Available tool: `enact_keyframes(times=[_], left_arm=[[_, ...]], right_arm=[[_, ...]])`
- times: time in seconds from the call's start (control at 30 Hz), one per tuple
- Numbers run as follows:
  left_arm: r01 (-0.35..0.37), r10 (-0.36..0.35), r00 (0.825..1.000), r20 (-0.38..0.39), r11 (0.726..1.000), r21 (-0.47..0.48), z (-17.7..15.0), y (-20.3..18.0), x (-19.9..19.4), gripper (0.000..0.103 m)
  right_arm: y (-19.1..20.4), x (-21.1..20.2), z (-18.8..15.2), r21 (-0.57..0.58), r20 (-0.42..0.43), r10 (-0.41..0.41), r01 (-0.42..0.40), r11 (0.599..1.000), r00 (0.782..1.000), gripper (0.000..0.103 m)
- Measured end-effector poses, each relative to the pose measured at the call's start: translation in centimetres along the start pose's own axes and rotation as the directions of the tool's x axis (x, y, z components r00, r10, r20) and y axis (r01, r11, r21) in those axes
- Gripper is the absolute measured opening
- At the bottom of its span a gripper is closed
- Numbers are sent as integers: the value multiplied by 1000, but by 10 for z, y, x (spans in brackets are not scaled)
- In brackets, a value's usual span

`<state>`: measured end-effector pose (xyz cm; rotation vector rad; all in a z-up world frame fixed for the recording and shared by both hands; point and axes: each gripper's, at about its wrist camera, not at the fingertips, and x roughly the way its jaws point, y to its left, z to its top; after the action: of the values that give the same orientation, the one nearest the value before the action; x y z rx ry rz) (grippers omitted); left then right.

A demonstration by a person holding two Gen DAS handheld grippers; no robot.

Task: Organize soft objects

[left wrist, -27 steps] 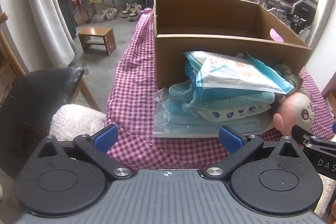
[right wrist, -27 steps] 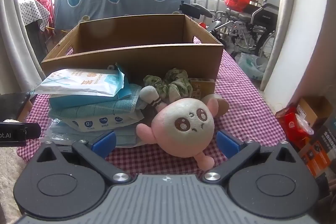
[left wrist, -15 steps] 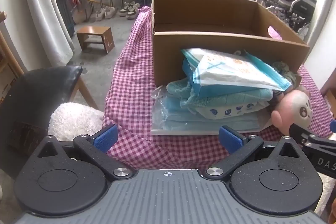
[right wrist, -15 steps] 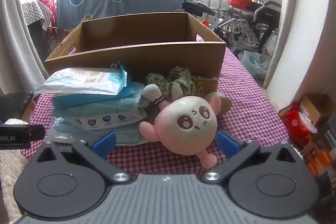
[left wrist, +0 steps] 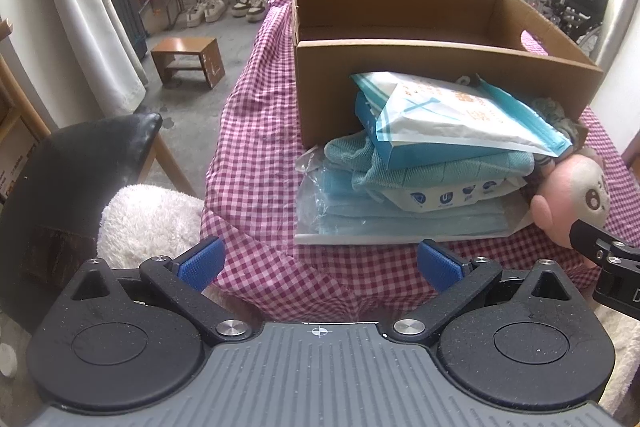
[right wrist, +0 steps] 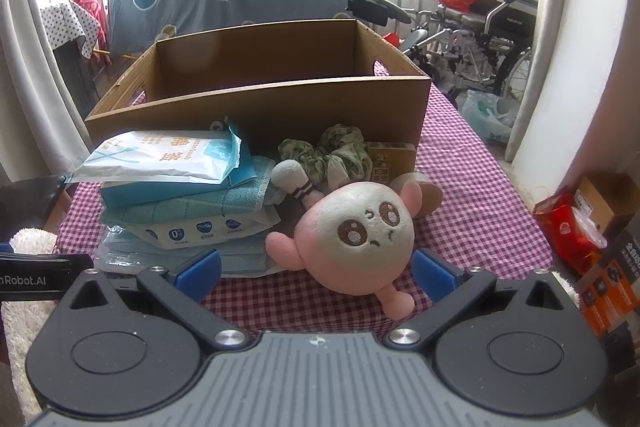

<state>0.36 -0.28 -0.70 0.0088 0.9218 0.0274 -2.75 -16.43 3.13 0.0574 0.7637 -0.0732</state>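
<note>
A pink plush doll [right wrist: 356, 239] lies on the checked tablecloth [right wrist: 472, 187], just ahead of my open, empty right gripper [right wrist: 316, 273]; it also shows in the left wrist view [left wrist: 576, 195]. A stack of soft packs and a teal towel [left wrist: 432, 167] sits in front of an open cardboard box [left wrist: 420, 19]; the stack also shows in the right wrist view [right wrist: 180, 195]. A green scrunchie [right wrist: 336, 151] lies behind the doll. My left gripper [left wrist: 318, 263] is open and empty at the table's near edge, short of the stack.
A small brown carton [right wrist: 390, 159] stands by the box. A black chair [left wrist: 80, 163] with a white fluffy cushion [left wrist: 148, 215] is at the left. Red and orange boxes [right wrist: 580, 223] sit on the floor at the right. A wheelchair [right wrist: 488, 35] stands behind.
Both grippers have moved slightly forward toward the table; the doll now sits closer between the right fingers. Nothing was grasped.
</note>
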Motion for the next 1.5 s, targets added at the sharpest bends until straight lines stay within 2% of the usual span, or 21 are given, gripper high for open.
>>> enact_keyframes(times=[1.5], left_arm=[[-11, 11, 1000, -22, 1000, 13, 0, -1, 5, 103]], right_arm=[[3, 3, 2, -23, -8, 2, -2, 1000, 1000, 103]])
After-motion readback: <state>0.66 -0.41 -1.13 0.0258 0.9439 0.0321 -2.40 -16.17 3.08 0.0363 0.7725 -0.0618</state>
